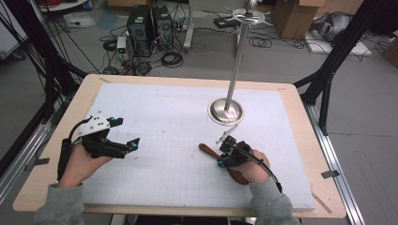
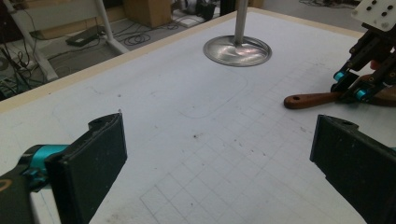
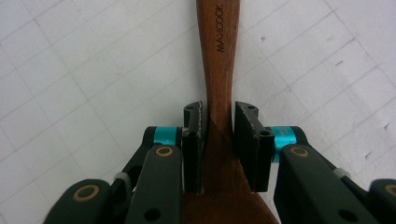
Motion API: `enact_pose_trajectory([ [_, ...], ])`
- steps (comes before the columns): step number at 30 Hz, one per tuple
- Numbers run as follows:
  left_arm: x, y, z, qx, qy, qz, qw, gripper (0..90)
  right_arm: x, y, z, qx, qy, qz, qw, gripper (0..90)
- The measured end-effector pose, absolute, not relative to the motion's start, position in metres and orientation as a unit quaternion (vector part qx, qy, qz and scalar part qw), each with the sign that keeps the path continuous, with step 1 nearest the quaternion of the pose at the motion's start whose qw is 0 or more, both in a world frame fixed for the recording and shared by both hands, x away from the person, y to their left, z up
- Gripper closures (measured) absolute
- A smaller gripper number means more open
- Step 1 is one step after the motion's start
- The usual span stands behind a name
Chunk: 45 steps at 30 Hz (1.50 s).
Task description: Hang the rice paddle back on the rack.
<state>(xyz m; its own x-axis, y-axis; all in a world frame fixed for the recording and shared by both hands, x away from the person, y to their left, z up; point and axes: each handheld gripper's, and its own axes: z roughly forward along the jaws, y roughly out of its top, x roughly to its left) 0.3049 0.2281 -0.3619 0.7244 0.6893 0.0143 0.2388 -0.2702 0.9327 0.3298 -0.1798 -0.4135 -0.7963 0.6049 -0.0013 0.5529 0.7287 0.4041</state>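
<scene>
The right claw pinches the wooden spoon by its neck near the metal stand (left claw spread wide, farther off).

left gripper hovering low over the surface, fingers spread wide. right gripper pointing down, fingers nearly closed, wrist bent.

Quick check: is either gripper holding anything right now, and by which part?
The right gripper is clamped on the wooden spoon at the neck, where the handle widens toward the bowl. The left gripper is open, holding nothing.
</scene>
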Motion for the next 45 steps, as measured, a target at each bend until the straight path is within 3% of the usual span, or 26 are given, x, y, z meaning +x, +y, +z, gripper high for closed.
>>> enact_pose_trajectory([
  [19,0.306,0.230,-0.362,0.767,0.305,0.214,0.522,4.3,0.333,-0.186,-0.410,0.327,0.917,0.224,0.049,75.1],
  [45,0.307,0.233,-0.357,0.756,0.309,0.222,0.532,4.3,0.325,-0.225,-0.376,0.327,0.883,0.319,0.106,75.7],
])
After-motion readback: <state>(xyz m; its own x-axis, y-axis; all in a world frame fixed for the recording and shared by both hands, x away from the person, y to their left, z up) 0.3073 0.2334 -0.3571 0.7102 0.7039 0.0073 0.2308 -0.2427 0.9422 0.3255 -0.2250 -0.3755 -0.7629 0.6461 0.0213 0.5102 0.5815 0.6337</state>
